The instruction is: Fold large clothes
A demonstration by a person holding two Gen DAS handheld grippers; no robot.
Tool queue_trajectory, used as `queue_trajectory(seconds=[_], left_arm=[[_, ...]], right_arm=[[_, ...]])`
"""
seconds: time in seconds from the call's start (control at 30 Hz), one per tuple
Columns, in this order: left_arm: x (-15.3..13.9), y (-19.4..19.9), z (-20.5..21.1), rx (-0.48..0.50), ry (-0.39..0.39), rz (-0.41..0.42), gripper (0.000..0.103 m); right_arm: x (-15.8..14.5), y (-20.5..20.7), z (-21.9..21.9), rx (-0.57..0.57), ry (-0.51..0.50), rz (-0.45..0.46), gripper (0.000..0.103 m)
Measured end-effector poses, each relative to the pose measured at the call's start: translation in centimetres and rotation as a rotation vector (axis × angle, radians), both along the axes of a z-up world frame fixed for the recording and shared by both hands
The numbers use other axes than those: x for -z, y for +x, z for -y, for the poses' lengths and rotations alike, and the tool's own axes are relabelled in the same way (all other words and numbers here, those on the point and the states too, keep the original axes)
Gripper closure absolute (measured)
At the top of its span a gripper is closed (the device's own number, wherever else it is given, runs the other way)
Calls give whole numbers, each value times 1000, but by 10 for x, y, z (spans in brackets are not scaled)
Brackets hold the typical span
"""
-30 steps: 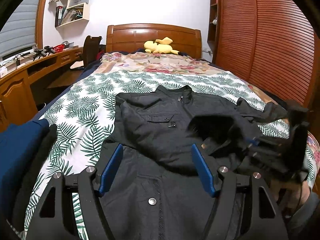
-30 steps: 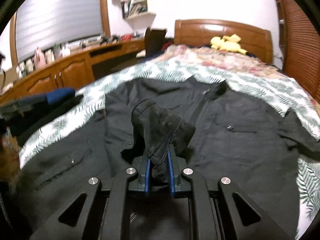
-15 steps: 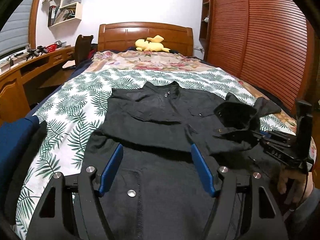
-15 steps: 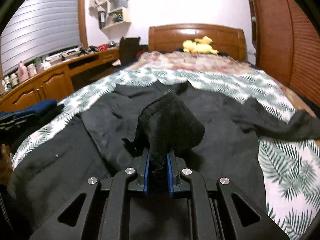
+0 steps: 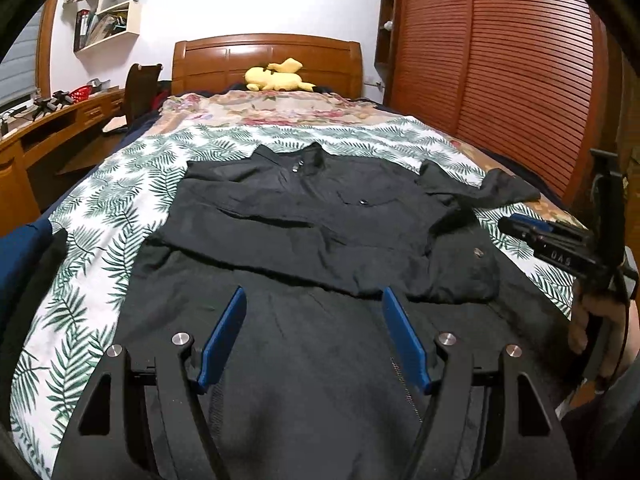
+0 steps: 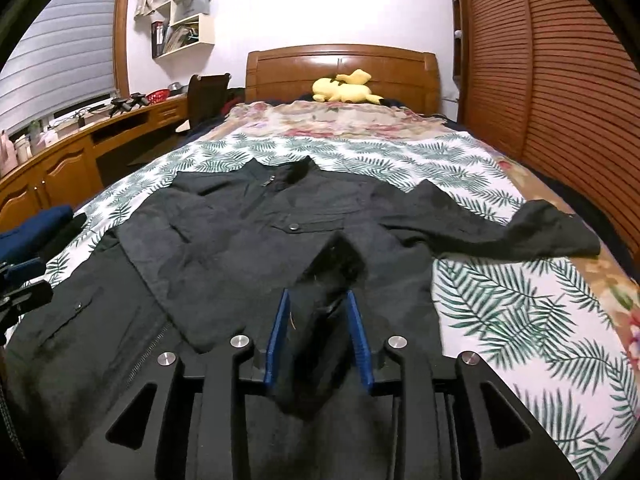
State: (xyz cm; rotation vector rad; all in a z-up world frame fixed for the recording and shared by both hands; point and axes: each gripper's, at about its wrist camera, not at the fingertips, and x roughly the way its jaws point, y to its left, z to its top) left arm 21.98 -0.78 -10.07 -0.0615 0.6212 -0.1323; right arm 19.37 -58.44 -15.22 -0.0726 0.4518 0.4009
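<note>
A large black jacket lies front up on the bed with its collar toward the headboard; it also shows in the right wrist view. Its left sleeve is folded across the chest. Its right sleeve stretches out to the right over the bedspread. My left gripper is open and empty above the jacket's lower part. My right gripper has its jaws parted, with a fold of the jacket's black cloth lying loose between them. The right gripper also shows at the right edge of the left wrist view.
The bed has a palm-leaf bedspread and a wooden headboard with a yellow plush toy by it. A wooden desk runs along the left. Slatted wooden wardrobe doors stand on the right. Dark blue clothes lie at the bed's left edge.
My right gripper carried the pinched cloth to the right, lowered it and opened its jaws. The left gripper stayed open and swung a little to the right.
</note>
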Motion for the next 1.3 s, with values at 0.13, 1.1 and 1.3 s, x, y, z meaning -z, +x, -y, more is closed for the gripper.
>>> queue_trajectory(seconds=[0.13,1.1,1.3], left_arm=[[4,3,11,16,8,-9,32],[-9,12,47,26,8,93,17],[-15,7,51,53,-3,121,17]], right_arm=[[8,-1,-3,-30,-10,-35,70],[44,35,-27,-128,-100,-204,70],[44,34,-27,-128,-105,-199,70]])
